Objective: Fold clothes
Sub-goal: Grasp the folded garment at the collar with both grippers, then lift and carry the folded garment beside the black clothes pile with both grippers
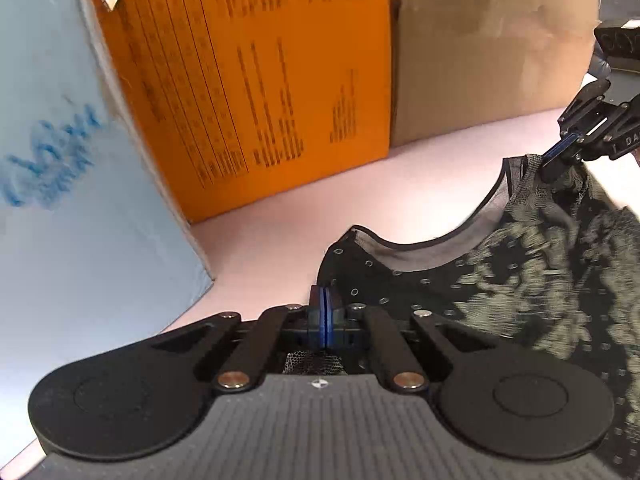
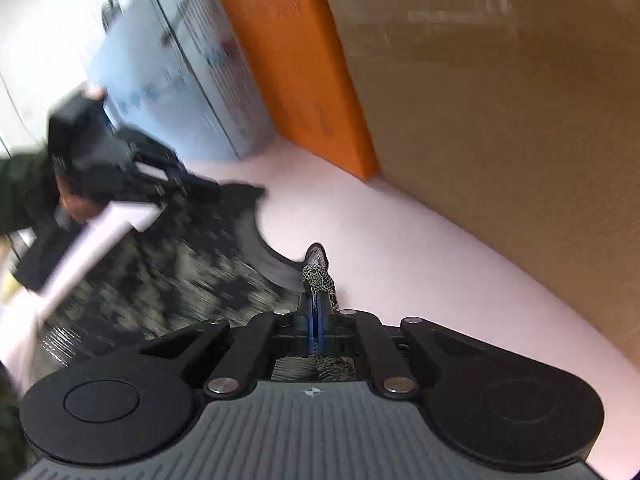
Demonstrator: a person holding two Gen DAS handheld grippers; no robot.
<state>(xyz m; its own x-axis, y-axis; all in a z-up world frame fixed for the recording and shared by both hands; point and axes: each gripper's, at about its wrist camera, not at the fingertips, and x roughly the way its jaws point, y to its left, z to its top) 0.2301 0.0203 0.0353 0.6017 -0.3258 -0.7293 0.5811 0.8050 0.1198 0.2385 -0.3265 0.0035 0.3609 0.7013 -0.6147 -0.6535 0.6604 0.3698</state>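
the left gripper [image 1: 325, 312] has its blue pads pressed together on one shoulder of the top [image 1: 500, 280], with a bit of mesh fabric bunched behind the pads inside the jaws. the right gripper [image 2: 316, 312] is closed the same way on the other shoulder, a tuft of netted cloth poking out above its fingertips and more of it caught behind them.

the top is a dark sleeveless garment with pale blotchy print and small ring studs. it hangs stretched between the two grippers, its curved neckline sagging between the two pinched shoulders, just over the pale table [image 1: 360, 184]. whether its lower part touches the table cannot be told; much of it is blurred.

in the left wrist view the right gripper [image 1: 560, 158] shows at the far right edge, clamped on the cloth. in the right wrist view the left gripper [image 2: 160, 184] is a dark blur at the left, with a hand [image 2: 76, 204] behind it and a dark green sleeve [image 2: 20, 192].

beyond the top, boxes stand upright along the table's back: a light blue box [image 1: 80, 200], an orange box [image 1: 260, 80] with black print beside it, and a brown box [image 1: 488, 48] next to that.
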